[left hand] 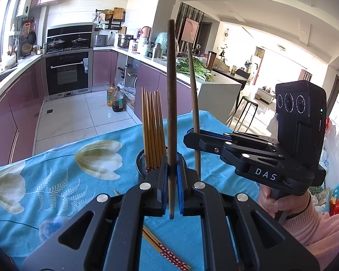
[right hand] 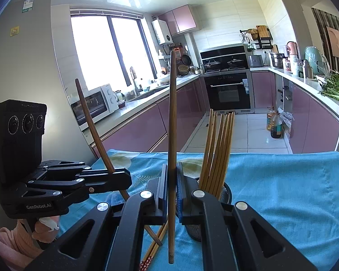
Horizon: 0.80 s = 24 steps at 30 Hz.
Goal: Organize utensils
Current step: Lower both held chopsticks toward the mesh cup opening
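My left gripper [left hand: 171, 176] is shut on a dark brown chopstick [left hand: 171, 90] and holds it upright just in front of a black mesh holder [left hand: 141, 162]. Several tan chopsticks [left hand: 152, 126] stand in that holder. My right gripper [right hand: 171, 180] is shut on a second brown chopstick [right hand: 173, 122], also upright, beside the holder [right hand: 226, 192]. In the left wrist view the right gripper [left hand: 193, 136] shows to the right of the holder. In the right wrist view the left gripper [right hand: 124, 176] holds its chopstick [right hand: 90, 122] tilted. Two tan chopsticks with red ends [left hand: 169, 253] lie on the cloth.
The table has a blue floral cloth [left hand: 67, 180]. Beyond its far edge is the kitchen floor with oil bottles [left hand: 115, 98], purple cabinets and an oven. A counter with green vegetables [left hand: 192, 67] stands at the right.
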Each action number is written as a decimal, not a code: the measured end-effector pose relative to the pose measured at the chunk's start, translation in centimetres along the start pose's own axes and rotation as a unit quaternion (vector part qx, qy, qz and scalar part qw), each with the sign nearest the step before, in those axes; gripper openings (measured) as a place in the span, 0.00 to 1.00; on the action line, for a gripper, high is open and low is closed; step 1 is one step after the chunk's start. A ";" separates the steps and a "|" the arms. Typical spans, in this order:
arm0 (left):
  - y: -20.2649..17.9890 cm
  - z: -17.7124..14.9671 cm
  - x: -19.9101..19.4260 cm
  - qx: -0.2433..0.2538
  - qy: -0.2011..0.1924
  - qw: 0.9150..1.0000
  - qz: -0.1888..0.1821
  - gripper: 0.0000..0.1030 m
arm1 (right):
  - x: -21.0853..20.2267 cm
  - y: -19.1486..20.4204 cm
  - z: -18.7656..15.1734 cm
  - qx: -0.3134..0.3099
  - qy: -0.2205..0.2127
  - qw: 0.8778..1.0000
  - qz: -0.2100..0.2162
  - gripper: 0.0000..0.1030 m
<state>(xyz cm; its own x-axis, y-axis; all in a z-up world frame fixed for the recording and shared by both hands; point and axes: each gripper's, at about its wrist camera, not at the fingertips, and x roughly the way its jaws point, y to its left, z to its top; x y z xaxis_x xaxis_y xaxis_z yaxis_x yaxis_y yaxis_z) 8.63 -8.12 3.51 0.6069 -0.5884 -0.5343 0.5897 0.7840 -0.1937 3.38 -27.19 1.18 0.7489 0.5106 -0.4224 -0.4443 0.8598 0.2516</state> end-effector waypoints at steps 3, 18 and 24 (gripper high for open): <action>0.0 0.2 0.1 0.001 0.000 1.000 0.000 0.07 | 0.1 0.2 0.1 0.002 0.000 1.000 0.001 0.06; -0.1 0.6 0.5 0.003 0.001 1.000 0.003 0.07 | 0.5 0.3 0.1 0.003 0.001 1.000 0.004 0.06; -0.2 0.9 0.4 0.006 0.000 1.000 0.006 0.07 | 0.7 0.5 0.1 0.003 0.000 1.000 0.004 0.06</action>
<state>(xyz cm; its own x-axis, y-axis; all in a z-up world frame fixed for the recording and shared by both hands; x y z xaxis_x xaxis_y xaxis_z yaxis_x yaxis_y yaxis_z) 9.28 -8.70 4.09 0.6140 -0.5784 -0.5371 0.5886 0.7889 -0.1766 3.76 -26.46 1.13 0.7445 0.5182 -0.4210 -0.4475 0.8552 0.2614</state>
